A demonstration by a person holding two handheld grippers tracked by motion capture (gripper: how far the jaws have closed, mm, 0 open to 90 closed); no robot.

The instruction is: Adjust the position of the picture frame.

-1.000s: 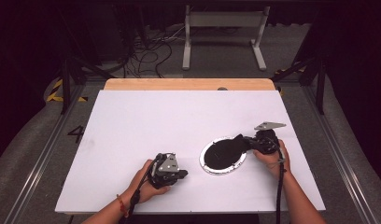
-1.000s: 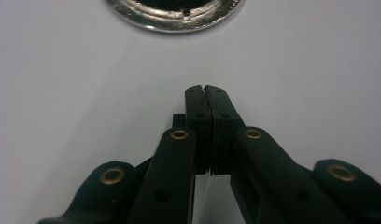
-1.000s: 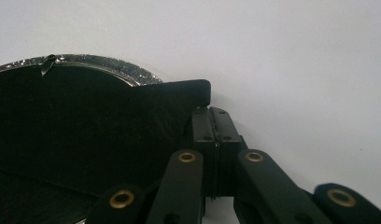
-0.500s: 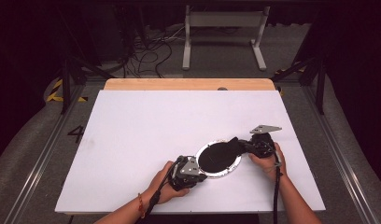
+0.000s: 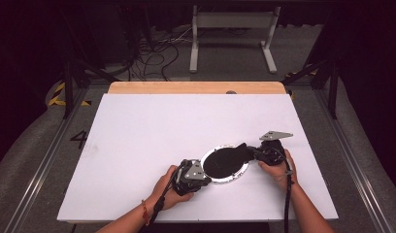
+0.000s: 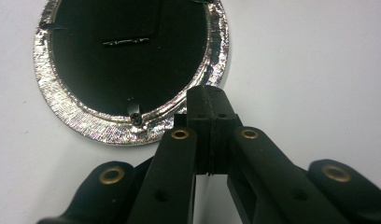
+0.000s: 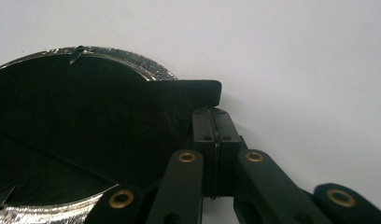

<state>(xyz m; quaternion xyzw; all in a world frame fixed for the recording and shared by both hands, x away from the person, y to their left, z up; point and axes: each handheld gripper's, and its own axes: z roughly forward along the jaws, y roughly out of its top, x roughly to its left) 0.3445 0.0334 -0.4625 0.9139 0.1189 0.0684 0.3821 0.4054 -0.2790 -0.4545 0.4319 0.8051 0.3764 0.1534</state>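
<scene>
A round black disc [image 5: 225, 164] with a crinkled silver foil rim [image 6: 86, 126] lies flat on the white table [image 5: 162, 126], near its front. My left gripper [image 5: 206, 175] is shut, and its tips [image 6: 208, 95] sit against the rim's near-left edge with nothing between the jaws. My right gripper [image 5: 247, 149] is also shut, at the disc's right side. In the right gripper view its tips [image 7: 211, 114] lie right at a black tab [image 7: 198, 88] that juts from the disc [image 7: 76, 130]. I cannot tell whether the tab is pinched.
Both hands rest on the table close to its front edge. A wooden strip [image 5: 196, 87] runs along the table's far edge. Beyond it, cables and a white metal stand [image 5: 232, 29] are on the dark floor. Metal rails flank the table.
My left gripper slid right across the table until its tips reached the disc's rim. The disc and the right gripper shifted slightly left.
</scene>
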